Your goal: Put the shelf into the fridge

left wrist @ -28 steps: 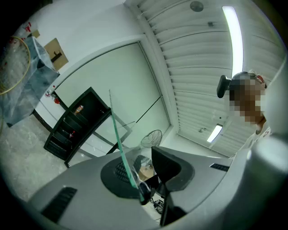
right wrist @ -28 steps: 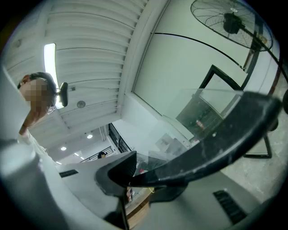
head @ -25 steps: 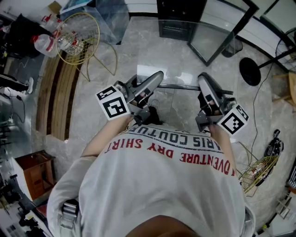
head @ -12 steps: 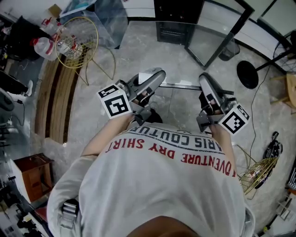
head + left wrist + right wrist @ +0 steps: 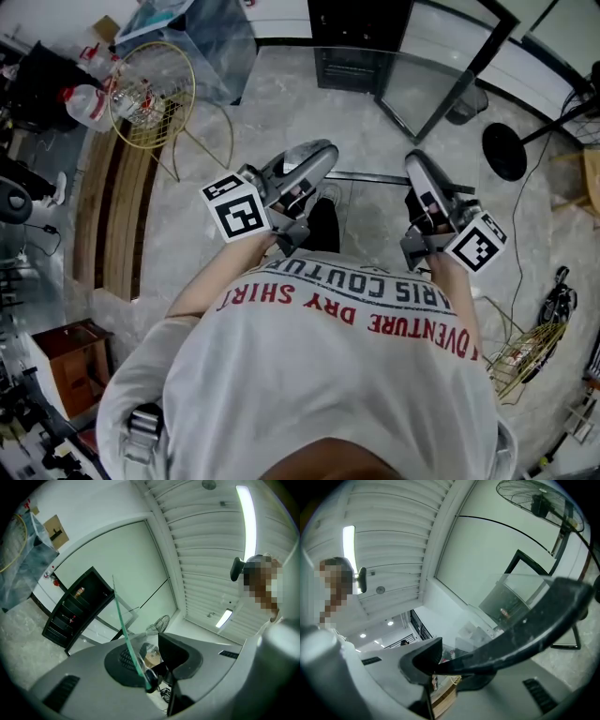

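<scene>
The shelf is a clear glass pane with a dark strip (image 5: pixel 367 176) along its near edge, held level in front of the person. My left gripper (image 5: pixel 317 161) is shut on its left side; in the left gripper view the green glass edge (image 5: pixel 123 626) runs into the jaws of that gripper (image 5: pixel 150 680). My right gripper (image 5: pixel 418 171) is shut on the right side, its jaws closed on the dark strip (image 5: pixel 525 632) in the right gripper view. The black fridge (image 5: pixel 354 42) stands ahead with its glass door (image 5: pixel 433 86) swung open.
A gold wire chair (image 5: pixel 155 94) and wooden slats (image 5: pixel 117 206) lie to the left. A black fan base (image 5: pixel 506 150) and a cable are on the right, with a wire basket (image 5: pixel 525 349) at the lower right. A wooden box (image 5: pixel 70 361) sits at the lower left.
The fridge and its door have drawn slightly nearer in the head view. Both grippers keep their hold on the shelf, and the left one has shifted a little.
</scene>
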`<state>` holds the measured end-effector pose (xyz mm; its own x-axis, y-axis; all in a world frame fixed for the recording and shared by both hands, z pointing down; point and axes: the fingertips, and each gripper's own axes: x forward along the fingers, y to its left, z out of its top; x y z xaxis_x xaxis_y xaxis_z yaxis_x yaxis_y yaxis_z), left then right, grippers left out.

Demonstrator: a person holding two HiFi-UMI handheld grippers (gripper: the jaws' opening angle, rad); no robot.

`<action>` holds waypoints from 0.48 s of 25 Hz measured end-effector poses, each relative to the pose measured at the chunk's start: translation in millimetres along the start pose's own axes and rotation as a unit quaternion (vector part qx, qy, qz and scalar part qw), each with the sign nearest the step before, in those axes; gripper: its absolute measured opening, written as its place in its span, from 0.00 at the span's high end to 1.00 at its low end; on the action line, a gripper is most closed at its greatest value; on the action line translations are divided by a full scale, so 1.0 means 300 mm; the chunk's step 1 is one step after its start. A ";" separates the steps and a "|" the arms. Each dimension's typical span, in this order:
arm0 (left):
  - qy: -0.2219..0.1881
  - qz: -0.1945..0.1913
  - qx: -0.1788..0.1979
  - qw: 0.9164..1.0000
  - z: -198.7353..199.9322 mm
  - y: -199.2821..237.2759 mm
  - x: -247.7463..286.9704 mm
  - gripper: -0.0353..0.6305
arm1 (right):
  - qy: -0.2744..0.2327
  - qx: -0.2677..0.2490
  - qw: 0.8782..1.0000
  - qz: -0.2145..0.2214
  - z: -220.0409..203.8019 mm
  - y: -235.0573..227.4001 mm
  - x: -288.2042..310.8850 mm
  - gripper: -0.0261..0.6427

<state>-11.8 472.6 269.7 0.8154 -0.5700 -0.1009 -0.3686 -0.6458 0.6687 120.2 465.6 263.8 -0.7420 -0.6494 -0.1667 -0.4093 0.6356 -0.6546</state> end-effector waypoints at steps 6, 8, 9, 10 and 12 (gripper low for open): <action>0.006 -0.003 -0.008 1.000 0.056 0.095 0.067 0.79 | -0.003 0.006 1.000 -0.015 0.035 -0.086 0.076 0.83; 0.007 -0.003 -0.009 1.000 0.081 0.136 0.095 0.79 | -0.004 0.010 1.000 -0.018 0.050 -0.124 0.112 0.83; 0.008 -0.003 -0.010 1.000 0.096 0.159 0.111 0.79 | -0.003 0.010 1.000 -0.018 0.061 -0.143 0.134 0.83; 0.010 -0.001 -0.012 1.000 0.113 0.183 0.128 0.79 | -0.003 0.009 1.000 -0.019 0.072 -0.164 0.159 0.83; 0.015 0.001 -0.016 1.000 0.151 0.239 0.162 0.79 | -0.003 0.013 1.000 -0.020 0.094 -0.208 0.215 0.83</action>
<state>-18.7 375.6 279.2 0.8276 -0.5560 -0.0770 -0.3574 -0.6277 0.6915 112.9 372.1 273.1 -0.7216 -0.6771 -0.1441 -0.4253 0.5978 -0.6795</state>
